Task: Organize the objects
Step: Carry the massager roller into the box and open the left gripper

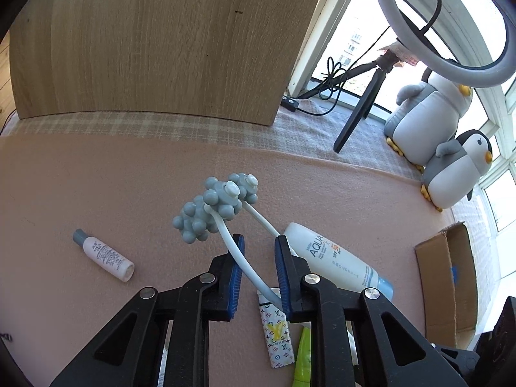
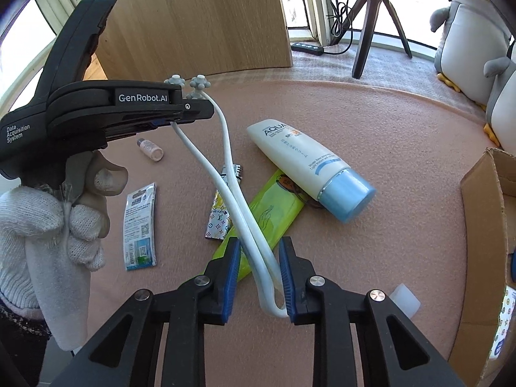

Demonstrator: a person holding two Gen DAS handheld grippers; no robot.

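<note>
The left gripper (image 1: 258,258) has its jaws partly open around one arm of the massager (image 1: 216,206), above the pink worktop (image 1: 96,177). The right gripper (image 2: 259,274) has its jaws partly open around the massager's bend, beside the sunscreen tube (image 2: 306,161).

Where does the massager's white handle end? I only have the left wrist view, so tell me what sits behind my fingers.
Observer: The massager's two white arms join in a U-bend. That bend sits between the fingers of the right gripper, against one pad, with a gap on the other side.
Operator: Report anything on the table I can't see.
Observer: A blue and white sachet lies flat beside the gloved hand that holds the left gripper.
Operator: Check the green packet.
Observer: The green packet lies under the massager's arms. Its far end reaches under the sunscreen tube.
</note>
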